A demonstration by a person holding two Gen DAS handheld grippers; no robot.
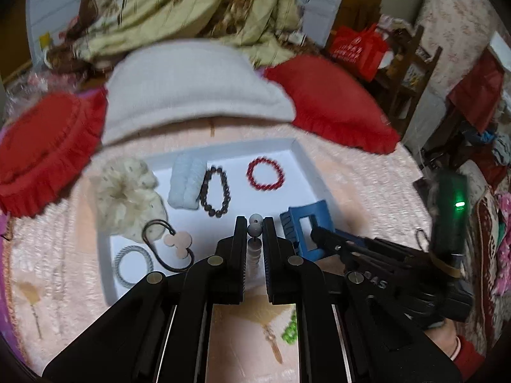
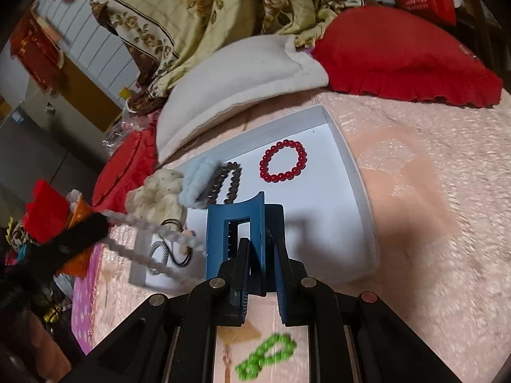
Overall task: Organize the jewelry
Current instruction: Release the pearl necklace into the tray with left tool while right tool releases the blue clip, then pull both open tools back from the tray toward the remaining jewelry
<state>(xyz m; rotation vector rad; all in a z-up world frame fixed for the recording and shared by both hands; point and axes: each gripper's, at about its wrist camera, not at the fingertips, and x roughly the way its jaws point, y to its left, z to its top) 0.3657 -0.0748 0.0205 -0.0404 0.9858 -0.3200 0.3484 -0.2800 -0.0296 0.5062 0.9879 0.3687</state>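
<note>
A white tray point(image 1: 297, 150) lies on the pink bedspread and holds a red bead bracelet point(image 1: 266, 174), a dark bead bracelet point(image 1: 215, 191), a pale blue scrunchie point(image 1: 186, 186), a cream scrunchie point(image 1: 131, 194), a black hair tie with a pink charm point(image 1: 177, 242) and a grey cord ring point(image 1: 133, 263). My left gripper point(image 1: 254, 223) is shut on a grey-white bead string point(image 1: 254, 245) over the tray's near part. My right gripper point(image 2: 260, 245) is shut on a blue hair claw clip point(image 2: 236, 223), held above the tray's near edge; the clip also shows in the left wrist view point(image 1: 308, 226).
A green bead bracelet point(image 2: 268, 356) lies on the bedspread in front of the tray. Two red pillows point(image 1: 332, 102) and a white pillow point(image 1: 194, 86) lie behind the tray, with a floral quilt point(image 1: 191, 6) behind them. Clutter stands at the bed's right side.
</note>
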